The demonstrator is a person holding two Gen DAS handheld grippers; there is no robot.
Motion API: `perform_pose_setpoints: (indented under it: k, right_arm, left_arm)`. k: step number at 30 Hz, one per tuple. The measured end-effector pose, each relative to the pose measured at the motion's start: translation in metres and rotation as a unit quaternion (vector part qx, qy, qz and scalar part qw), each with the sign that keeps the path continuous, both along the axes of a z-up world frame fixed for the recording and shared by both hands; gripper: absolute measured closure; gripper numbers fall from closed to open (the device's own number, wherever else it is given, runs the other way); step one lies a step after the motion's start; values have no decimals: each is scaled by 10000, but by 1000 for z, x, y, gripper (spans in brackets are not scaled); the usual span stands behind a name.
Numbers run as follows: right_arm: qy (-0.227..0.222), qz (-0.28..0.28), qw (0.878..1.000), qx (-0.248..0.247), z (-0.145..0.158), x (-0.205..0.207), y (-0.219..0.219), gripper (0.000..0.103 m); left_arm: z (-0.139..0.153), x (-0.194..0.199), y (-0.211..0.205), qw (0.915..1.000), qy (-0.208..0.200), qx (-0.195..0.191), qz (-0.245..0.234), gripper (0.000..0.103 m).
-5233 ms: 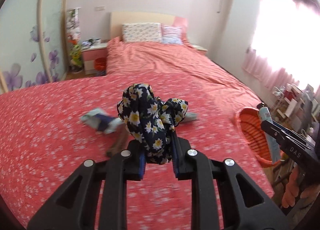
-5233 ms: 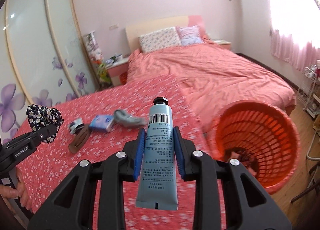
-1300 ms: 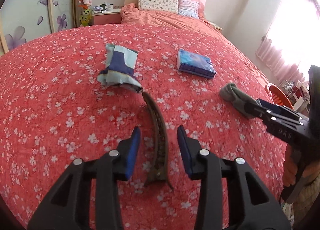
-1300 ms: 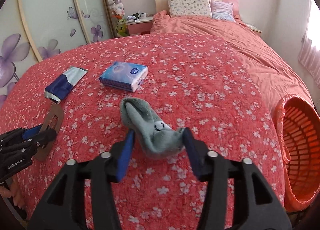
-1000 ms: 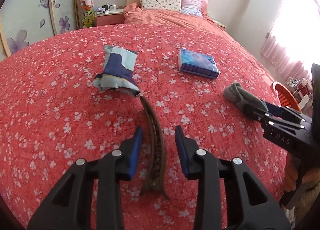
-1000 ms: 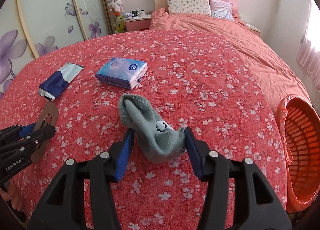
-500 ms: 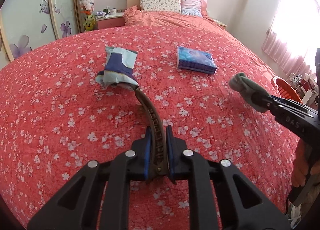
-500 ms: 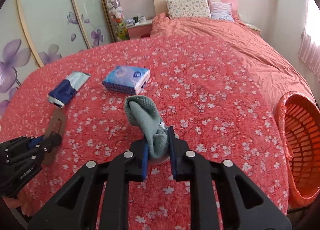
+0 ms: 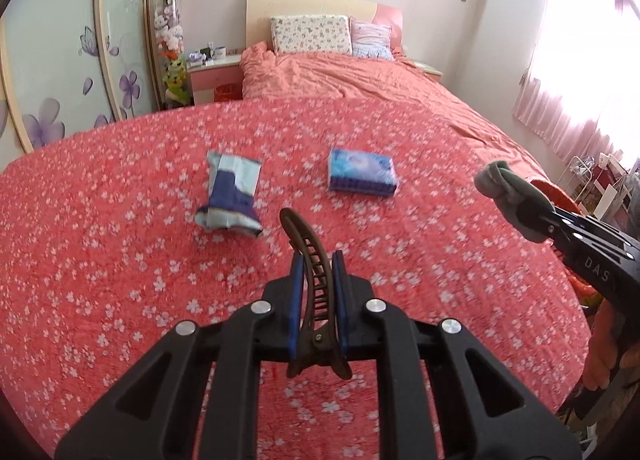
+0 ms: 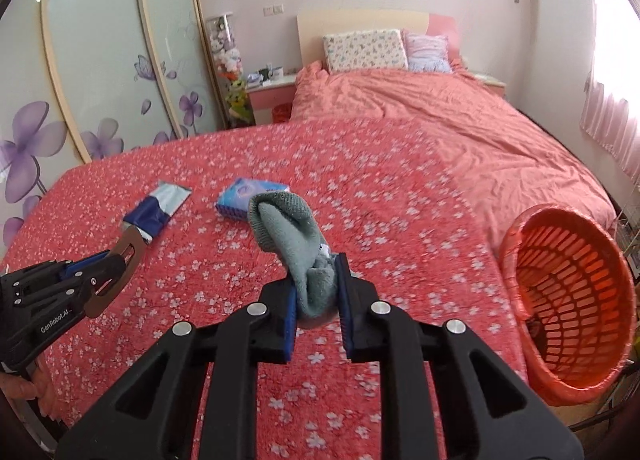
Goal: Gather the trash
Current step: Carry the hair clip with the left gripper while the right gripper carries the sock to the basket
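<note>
L gripper is pinching a brown hair claw clip between its blue pads, jaws nearly together; the clip is sticking up toward 12 o'clock past the fingertips, clear of the bedspread. R gripper is squeezing a grey-green sock w/ jaws almost closed, the cuff end flopping up toward 11 o'clock, also off the bed. In the left wrist view the R gripper is showing at 3 o'clock w/ the sock; in the right wrist view the L gripper is sitting at 9 o'clock w/ the clip. Below them a red bedspread w/ white flowers is covering the near bed; on it a blue-and-white wrapper is lying at 11 o'clock and a blue tissue pack at 1 o'clock in the left view, well apart. A salmon duvet & two pillows are lying beyond, toward 12. Sliding wardrobe doors w/ purple flowers are lining the 9–10 o'clock side; pink curtains at 2–3. An orange plastic basket is standing at 3–4 o'clock in the right view, just beside the bed edge; something dark is sitting in the bottom, can't tell what.
</note>
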State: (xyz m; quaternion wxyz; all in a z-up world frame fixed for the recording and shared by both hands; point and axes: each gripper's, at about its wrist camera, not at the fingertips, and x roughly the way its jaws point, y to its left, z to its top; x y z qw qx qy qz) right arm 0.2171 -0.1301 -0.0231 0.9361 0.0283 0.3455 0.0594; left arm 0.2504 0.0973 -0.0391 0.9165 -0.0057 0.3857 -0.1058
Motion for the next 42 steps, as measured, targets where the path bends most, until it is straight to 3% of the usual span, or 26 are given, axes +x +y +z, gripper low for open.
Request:
perform_pose_setpoints:
  k: [13,25,32,42]
  right_arm:
    - [-524,-497,9973,116,32,-30,-46,86]
    - [-792,-1390,9868,253,44,-52,-129,86]
    - [-792,-1918,9777,317,39,-59,-178,86]
    - [-670,-2492,9638,666,23,-55,-248,86]
  left_arm:
    - [52,-9,-49,9982,-513,-9,-313,88]
    - [96,-14,-155,9872,-922,-245,-1279,88]
    - [98,-18,-239,9756,-960,-285,-1953,88]
    - [76,-15,-340,9578,-720,-473,-2741,88]
